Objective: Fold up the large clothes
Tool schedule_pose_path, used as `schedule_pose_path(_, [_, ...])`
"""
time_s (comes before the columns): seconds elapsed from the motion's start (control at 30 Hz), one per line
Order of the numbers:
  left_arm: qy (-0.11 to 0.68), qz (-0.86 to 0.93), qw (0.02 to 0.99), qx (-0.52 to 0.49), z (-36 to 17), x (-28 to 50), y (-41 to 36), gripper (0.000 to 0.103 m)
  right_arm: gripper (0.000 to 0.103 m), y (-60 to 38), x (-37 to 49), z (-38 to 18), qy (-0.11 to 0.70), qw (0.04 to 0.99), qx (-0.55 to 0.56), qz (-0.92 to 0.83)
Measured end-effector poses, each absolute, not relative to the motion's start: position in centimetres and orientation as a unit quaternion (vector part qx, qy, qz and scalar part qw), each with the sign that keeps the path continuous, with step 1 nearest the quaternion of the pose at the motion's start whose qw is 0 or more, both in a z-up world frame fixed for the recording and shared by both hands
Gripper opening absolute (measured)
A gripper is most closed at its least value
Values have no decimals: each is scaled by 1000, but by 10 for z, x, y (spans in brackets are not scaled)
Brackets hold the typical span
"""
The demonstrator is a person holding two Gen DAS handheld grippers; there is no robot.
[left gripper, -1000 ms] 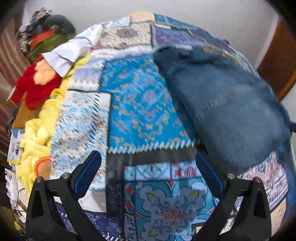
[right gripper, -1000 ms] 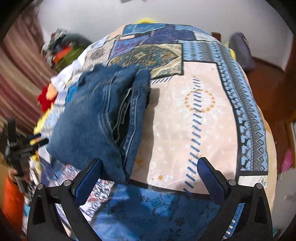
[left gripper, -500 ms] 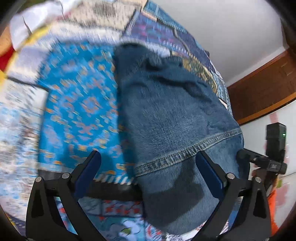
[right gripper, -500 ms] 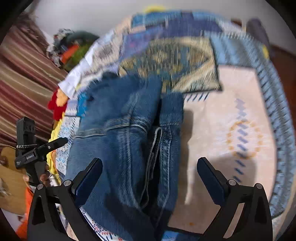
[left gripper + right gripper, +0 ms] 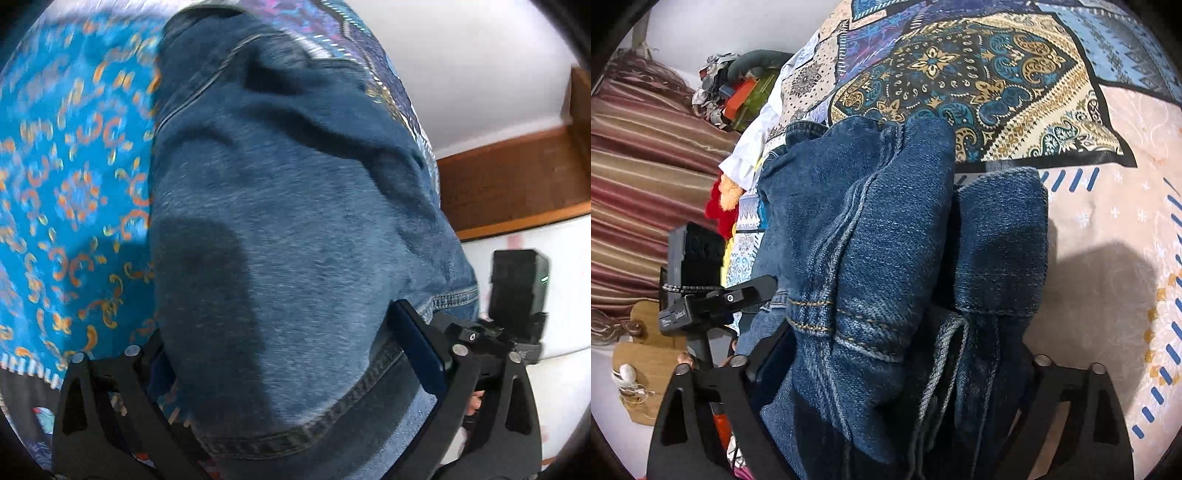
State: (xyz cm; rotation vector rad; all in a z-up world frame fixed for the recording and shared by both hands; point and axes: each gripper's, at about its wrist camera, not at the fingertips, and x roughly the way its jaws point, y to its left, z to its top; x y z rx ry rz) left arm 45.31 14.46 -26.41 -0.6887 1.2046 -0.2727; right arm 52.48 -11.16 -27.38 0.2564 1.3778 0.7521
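2 tongs straddle my folded jeans (image 5: 886, 258), which lie on the patchwork bedspread (image 5: 997, 74) of the bed, bulking from 12 o'clock down to 6 in both views. My left tongs (image 5: 295, 354) gape wide with denim between the fingers, nothing pinched yet; my right tongs (image 5: 886, 373) gape equally wide over the thick layered edge, their tips hidden under cloth. I judge the step is gathering the bundle for another fold or a lift. To do it well, I should bite through every layer near the stitched hem, close both sides evenly, and keep the loose roll at 3 o'clock from sliding free. A clutter pile (image 5: 735, 92) sits at 10 o'clock.
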Motion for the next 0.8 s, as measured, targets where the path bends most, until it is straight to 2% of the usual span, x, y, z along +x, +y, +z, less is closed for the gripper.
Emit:
schedule_pose_path(0.1, [537,-122,778,-301,-250,444,138,85,65,-112,517,-260,601,713,114,343])
schedule_pose_path(0.3, [508,-116,815,-254,-205,418,140,69,48,-104,496,-227,576,727,101,360])
schedule_pose_path(0.4, [484,-114,836,-231,-174,408,144,65,46,-96,486,-209,563,737,92,362])
schedule_pose_path(0.53, [448,-103,868,-186,-124,392,151,64,46,-84,474,-172,533,754,86,374])
schedule_pose_path(0.67, [422,-96,882,-187,-84,374,174,64,46,-67,467,-132,503,765,91,392])
schedule_pose_path(0.8, [401,-78,895,-179,-63,359,202,65,46,-39,458,-107,479,775,83,404])
